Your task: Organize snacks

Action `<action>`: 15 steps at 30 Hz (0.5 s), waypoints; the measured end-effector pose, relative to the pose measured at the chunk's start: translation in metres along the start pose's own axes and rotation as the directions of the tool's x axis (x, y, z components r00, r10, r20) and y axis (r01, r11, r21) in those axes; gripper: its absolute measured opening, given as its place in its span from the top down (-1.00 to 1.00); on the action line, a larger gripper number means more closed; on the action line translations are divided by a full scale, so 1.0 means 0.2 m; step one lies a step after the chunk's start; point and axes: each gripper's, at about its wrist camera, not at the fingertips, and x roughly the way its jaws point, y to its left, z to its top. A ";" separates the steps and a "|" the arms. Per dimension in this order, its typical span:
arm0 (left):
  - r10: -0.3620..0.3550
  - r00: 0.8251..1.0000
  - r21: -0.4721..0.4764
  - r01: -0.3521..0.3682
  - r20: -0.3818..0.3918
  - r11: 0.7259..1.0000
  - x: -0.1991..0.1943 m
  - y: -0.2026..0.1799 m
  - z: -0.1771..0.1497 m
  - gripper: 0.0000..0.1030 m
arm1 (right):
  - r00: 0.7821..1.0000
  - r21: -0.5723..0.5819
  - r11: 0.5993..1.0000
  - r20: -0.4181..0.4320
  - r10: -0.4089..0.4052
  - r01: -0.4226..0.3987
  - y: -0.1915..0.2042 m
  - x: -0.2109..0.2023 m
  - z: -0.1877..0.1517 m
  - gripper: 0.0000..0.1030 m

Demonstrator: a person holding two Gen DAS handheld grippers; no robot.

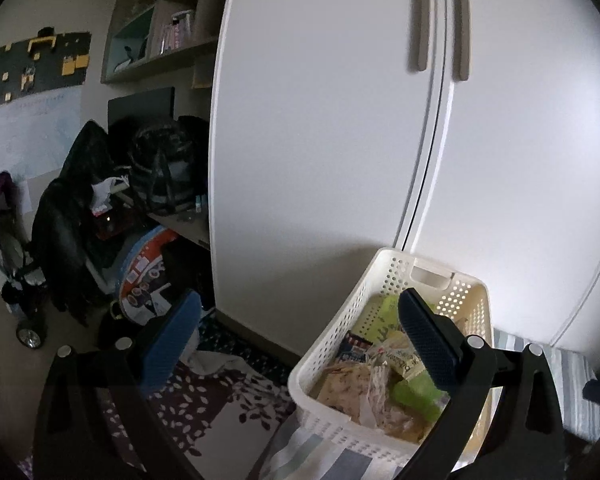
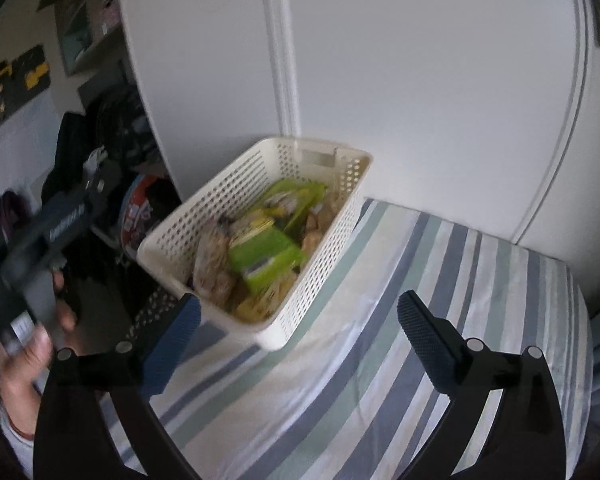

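The basket (image 1: 384, 304) is partly hidden behind a finger (image 1: 428, 344); the snacks (image 2: 260, 248) are blurred, labels unreadable.

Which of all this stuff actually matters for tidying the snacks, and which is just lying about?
For the job:
white basket
snack packets
left claw, open
right claw, open

Just lying about:
striped bedding
white wardrobe
black bags
wall shelves

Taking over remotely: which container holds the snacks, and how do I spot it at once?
Find the tall white wardrobe doors; at their foot lies a striped bedspread. On its corner nearest the doors sits the cream perforated plastic basket with a cut-out handle, full of snack packets including a bright green box. It is the only container on the bedspread.
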 end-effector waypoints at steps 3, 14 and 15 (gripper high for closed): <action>-0.002 1.000 0.065 0.001 0.009 0.998 -0.07 0.00 -0.01 -0.95 | 0.999 -0.057 0.998 0.021 -0.028 0.029 0.08 -0.05 -0.05 -0.90; 0.019 1.000 0.269 -0.022 0.012 0.963 -0.31 -0.02 -0.12 -0.95 | 0.971 -0.122 0.967 0.119 -0.208 0.223 0.19 -0.14 -0.21 -0.90; 0.021 1.000 0.284 -0.024 0.013 0.959 -0.33 -0.03 -0.13 -0.95 | 0.967 -0.124 0.963 0.123 -0.225 0.240 0.20 -0.15 -0.21 -0.90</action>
